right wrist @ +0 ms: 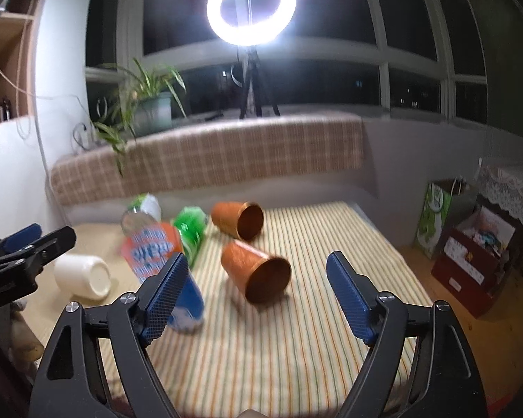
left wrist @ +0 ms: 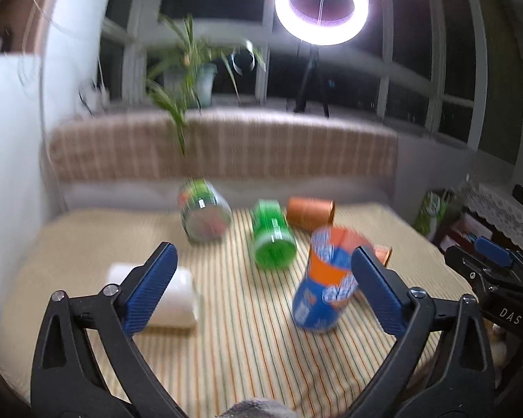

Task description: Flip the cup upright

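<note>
Several cups lie on a striped cloth table (left wrist: 226, 313). A blue-and-orange cup (left wrist: 327, 278) stands tilted just left of my left gripper's right finger; it also shows in the right wrist view (right wrist: 164, 264), partly behind the right gripper's left finger. A white cup (left wrist: 177, 296) (right wrist: 83, 277) lies on its side at the left. A green cup (left wrist: 273, 240) (right wrist: 190, 230) and a clear printed cup (left wrist: 204, 214) (right wrist: 141, 212) lie on their sides. Two copper cups lie on their sides, the near one (right wrist: 258, 271) ahead of my right gripper (right wrist: 258, 292), the far one (right wrist: 239, 219) (left wrist: 310, 212) behind. My left gripper (left wrist: 265, 285) is open and empty, as is the right.
A cushioned bench (right wrist: 209, 149) runs behind the table. A potted plant (right wrist: 146, 104) and a ring light on a tripod (right wrist: 251, 3) stand on the sill. A green bag (right wrist: 436, 216) and a red box (right wrist: 470, 261) sit on the floor at the right.
</note>
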A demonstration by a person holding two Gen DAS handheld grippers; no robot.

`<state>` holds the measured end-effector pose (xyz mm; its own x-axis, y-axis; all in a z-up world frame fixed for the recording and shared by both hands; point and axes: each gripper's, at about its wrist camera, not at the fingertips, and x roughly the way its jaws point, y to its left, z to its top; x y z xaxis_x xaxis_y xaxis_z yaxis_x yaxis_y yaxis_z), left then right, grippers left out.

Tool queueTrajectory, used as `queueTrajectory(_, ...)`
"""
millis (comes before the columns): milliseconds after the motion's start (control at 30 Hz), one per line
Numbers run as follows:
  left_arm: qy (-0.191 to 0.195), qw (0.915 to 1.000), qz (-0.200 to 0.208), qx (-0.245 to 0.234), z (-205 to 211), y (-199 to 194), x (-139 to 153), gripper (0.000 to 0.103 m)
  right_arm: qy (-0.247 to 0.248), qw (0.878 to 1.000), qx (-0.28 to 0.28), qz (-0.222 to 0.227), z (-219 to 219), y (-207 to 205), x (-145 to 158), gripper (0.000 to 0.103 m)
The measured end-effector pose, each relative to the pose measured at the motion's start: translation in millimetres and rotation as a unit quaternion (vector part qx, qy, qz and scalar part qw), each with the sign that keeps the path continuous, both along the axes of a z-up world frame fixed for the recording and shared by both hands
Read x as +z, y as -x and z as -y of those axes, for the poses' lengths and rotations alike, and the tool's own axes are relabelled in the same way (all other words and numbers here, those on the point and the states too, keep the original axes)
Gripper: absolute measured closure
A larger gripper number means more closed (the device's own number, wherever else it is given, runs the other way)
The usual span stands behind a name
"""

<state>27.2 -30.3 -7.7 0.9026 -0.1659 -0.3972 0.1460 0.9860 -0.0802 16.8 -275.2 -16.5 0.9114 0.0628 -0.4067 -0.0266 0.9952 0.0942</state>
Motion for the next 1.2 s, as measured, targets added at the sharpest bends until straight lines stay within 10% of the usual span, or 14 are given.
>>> queueTrajectory(233, -0.01, 0.9981, 0.058, 0.021, -3.0, 20.6, 16.1, 0.0, 0.002, 0.999, 0.0, 0.042, -8.5, 4.3, 13.0, 0.02)
queueTrajectory(1200, -0.011, 0.9975, 0.054, 0.044, -10.3, 22.9, 14.9, 0.0, -0.005, 1.0, -0.004, 0.026, -10.1, -0.6, 8.9, 0.02)
